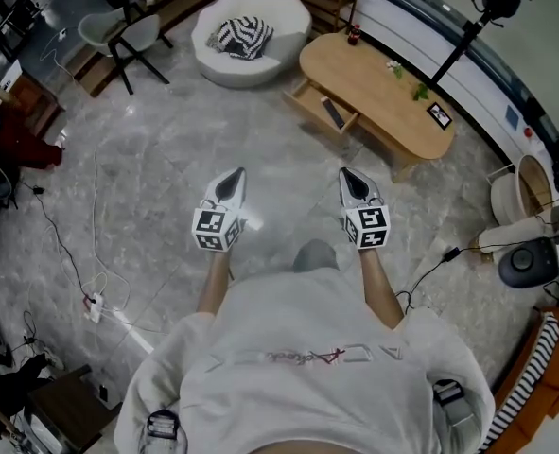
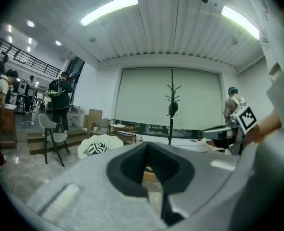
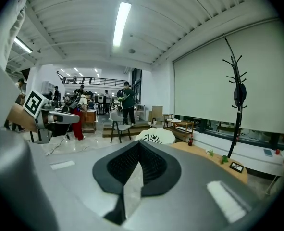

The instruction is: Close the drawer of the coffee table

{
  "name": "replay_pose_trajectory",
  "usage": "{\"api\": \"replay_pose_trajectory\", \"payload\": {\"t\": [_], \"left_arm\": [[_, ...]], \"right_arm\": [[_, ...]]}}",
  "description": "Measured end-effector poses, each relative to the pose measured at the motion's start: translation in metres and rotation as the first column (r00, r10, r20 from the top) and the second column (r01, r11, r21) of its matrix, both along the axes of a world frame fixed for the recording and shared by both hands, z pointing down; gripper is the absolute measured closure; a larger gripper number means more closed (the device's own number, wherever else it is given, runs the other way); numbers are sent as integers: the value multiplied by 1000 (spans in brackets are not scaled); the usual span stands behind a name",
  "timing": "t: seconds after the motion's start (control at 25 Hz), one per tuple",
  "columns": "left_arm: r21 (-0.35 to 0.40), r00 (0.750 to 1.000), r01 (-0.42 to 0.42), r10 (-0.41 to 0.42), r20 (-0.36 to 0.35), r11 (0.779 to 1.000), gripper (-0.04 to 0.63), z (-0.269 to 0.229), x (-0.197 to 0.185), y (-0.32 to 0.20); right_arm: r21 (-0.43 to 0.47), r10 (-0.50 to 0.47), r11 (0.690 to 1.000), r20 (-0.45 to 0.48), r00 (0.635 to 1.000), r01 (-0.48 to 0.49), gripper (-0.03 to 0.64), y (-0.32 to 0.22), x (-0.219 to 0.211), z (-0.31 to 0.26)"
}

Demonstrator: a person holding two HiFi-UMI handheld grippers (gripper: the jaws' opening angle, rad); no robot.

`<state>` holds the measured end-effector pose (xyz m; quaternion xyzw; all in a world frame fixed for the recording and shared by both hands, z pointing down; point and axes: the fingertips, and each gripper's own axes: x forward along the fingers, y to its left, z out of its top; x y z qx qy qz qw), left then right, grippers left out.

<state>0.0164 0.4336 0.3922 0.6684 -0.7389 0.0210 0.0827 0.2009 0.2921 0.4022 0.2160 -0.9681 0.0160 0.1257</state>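
Jutting wooden drawer (image 1: 309,98), oval coffee table (image 1: 374,88), marbled grey floor (image 1: 165,159)

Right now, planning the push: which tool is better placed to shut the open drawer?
Right, probably: the right tool is nearer the drawer than the left tool. Both are shut, neither touching it.

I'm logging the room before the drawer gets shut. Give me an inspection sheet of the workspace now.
Surface: grey marble floor; wooden coffee table ahead.
Job's things: drawer pulled open on the table's near side, dark flat item inside.
Clutter: bottle, small plants and picture frame on the table.
Grippers: left gripper and right gripper shut, empty, short of the table.
Cables: power strip with cords on the floor at left; black cable at right.
Surroundings: white pouf with striped cushion, chairs, coat stand.
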Motion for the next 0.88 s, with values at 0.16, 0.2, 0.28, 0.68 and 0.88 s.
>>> {"api": "replay_pose_trajectory", "payload": {"t": [0.16, 0.2, 0.28, 0.68, 0.88], "left_arm": [[-14, 1000, -1, 1, -18, 1000, 595, 11, 1, 0], [-16, 1000, -3, 3, -21, 1000, 595, 12, 2, -2], [-16, 1000, -7, 7, -19, 1000, 595, 13, 1, -5], [-6, 1000, 2, -2, 4, 1000, 595, 10, -22, -31], [-19, 1000, 0, 0, 6, 1000, 595, 12, -44, -61]], "right_arm": [[-12, 8, 1000, -14, 1000, -8, 612, 0, 5, 9], [-15, 10, 1000, -16, 1000, -10, 612, -1, 6, 10], [-17, 13, 1000, -17, 1000, -13, 612, -4, 5, 12], [-16, -5, 1000, -12, 1000, 4, 612, -27, -18, 23], [-23, -4, 1000, -5, 1000, 4, 612, -57, -41, 25]]}}
